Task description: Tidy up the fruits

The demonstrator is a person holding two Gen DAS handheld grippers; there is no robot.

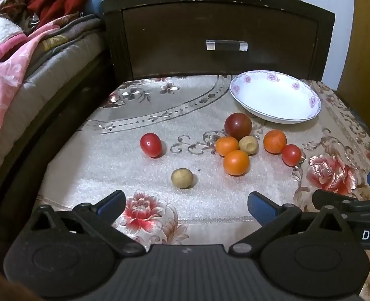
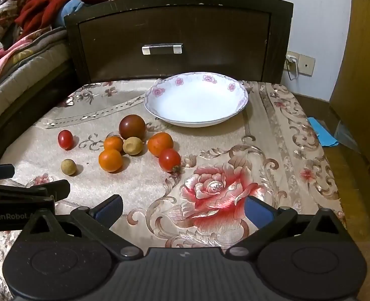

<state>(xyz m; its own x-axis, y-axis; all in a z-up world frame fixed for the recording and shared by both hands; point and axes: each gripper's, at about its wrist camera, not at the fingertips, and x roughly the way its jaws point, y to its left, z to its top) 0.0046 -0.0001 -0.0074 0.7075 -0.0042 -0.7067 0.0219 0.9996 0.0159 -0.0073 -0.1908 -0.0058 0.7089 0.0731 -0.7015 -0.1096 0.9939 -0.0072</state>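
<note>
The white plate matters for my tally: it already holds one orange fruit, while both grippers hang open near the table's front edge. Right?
Not quite: the white plate holds nothing, as the right wrist view shows. All fruit lies on the cloth. The left gripper and right gripper are open.

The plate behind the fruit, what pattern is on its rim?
Pink flowers around the rim of the white plate, clearest in the right wrist view.

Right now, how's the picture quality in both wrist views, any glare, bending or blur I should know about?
Left wrist view: sharp in the middle, the dark drawer front bows from the fisheye, and the red tomato carries a small glint. Right wrist view: equally sharp, soft shadows lie under the fruit, the white plate is bright but not blown out, and the corners go dark.
</note>
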